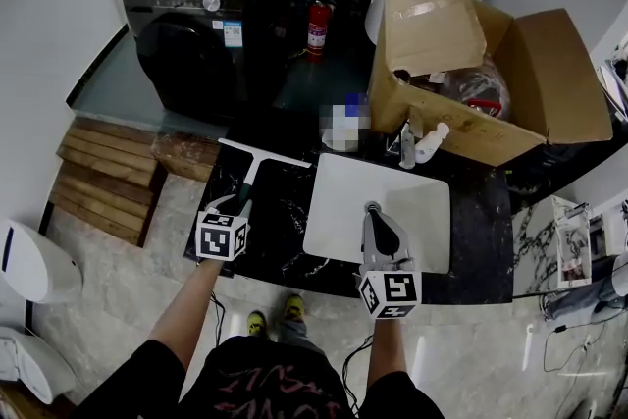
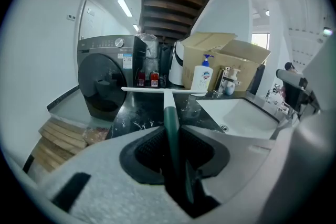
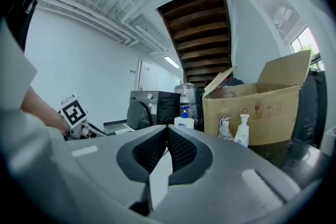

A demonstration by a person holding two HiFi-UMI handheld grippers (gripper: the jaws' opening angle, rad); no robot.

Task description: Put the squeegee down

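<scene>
The squeegee (image 1: 257,162) has a white blade and a dark green handle (image 2: 170,118). My left gripper (image 1: 238,204) is shut on that handle, with the blade (image 2: 163,91) pointing away over the black marble counter (image 1: 280,221). The blade hangs close above the counter, left of the white sink (image 1: 422,211); whether it touches I cannot tell. In the left gripper view the handle runs straight between the pads of the left gripper (image 2: 170,136). My right gripper (image 1: 373,211) hovers over the sink's front part. The right gripper (image 3: 168,136) has its jaws together with nothing between them.
A large open cardboard box (image 1: 530,83) stands behind the sink, with a faucet (image 1: 407,144) and a soap bottle (image 2: 202,77) in front of it. A black washing machine (image 1: 206,15) stands at the far left, wooden planks (image 1: 103,182) on the floor beside it.
</scene>
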